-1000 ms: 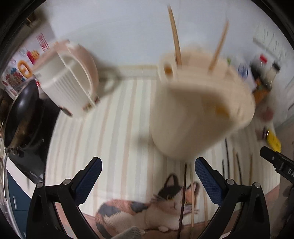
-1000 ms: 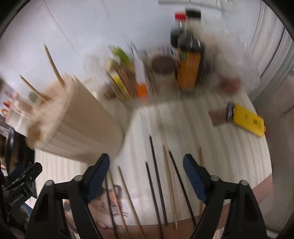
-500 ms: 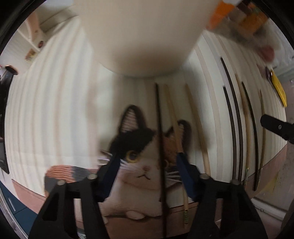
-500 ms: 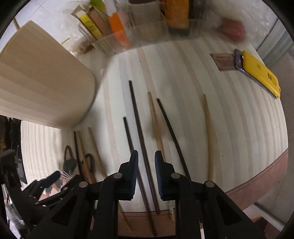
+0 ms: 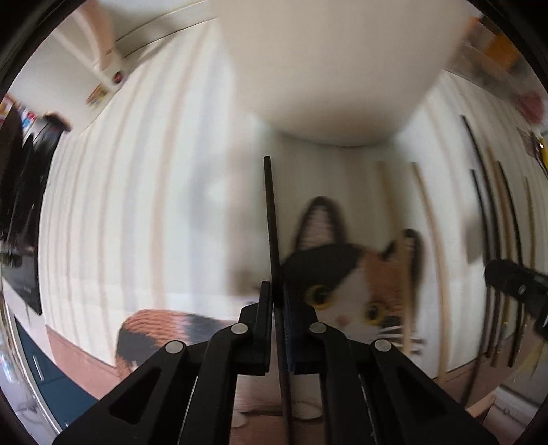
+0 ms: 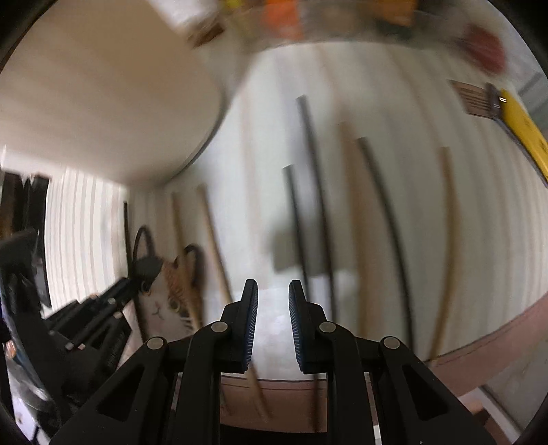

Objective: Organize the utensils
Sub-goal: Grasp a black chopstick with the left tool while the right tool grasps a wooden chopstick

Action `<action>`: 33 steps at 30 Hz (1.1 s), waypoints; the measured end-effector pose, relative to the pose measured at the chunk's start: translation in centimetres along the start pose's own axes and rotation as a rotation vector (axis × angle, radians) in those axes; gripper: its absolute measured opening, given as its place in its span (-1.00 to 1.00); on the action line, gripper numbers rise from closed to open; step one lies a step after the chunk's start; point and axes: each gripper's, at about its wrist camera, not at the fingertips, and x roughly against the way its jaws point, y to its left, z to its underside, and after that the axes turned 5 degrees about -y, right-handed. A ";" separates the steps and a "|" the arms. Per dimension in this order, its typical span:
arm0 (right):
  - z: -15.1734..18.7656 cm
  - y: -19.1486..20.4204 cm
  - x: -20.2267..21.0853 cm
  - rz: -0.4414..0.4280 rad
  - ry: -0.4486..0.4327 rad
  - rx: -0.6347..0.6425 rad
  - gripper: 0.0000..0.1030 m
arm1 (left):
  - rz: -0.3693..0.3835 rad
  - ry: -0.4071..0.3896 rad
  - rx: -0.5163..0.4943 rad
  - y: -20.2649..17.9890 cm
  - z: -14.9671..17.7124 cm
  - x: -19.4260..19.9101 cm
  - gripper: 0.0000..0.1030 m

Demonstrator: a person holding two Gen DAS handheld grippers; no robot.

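Gripping a black chopstick (image 5: 272, 222), the left tool (image 5: 277, 301) has its jaws clamped tight on the shaft; the stick runs straight fwd from the pads, free end up near the base of the cream utensil holder (image 5: 328, 68). Can't tell from the left wrist view whether the stick is lifted or lying on the mat, bg is blurred. Right tool (image 6: 273, 308) has a narrow gap between its blue pads (image 6: 251, 321), nothing in it, hovering over the striped cat-print mat (image 6: 479, 212) on the worktop. Ahead of the right tool & slightly to its right: short black chopstick (image 6: 296, 222) and long black chopstick (image 6: 316, 185) side by side, near parallel, then a pale wooden chopstick (image 6: 352, 212), another curved-looking black one (image 6: 387, 222), and a light wooden chopstick (image 6: 448, 246) furthest right, apart from the rest. Left of the right tool, two more wooden sticks (image 6: 212, 232) lie across the cat print (image 6: 167, 291), close to the holder's base. Holder sits upper left in the right wrist view, fills most of that corner. Yellow utility knife (image 6: 524, 130) at far right edge w/ a brown card (image 6: 471, 97) just beside it. Blurred bottles/packets (image 6: 284, 17) along the back edge, can't ID them.
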 end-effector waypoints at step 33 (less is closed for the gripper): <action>1.6 3.1 -2.7 0.154 0.043 0.060 -0.85 | 0.015 0.015 0.048 3.1 -0.1 -0.4 -0.93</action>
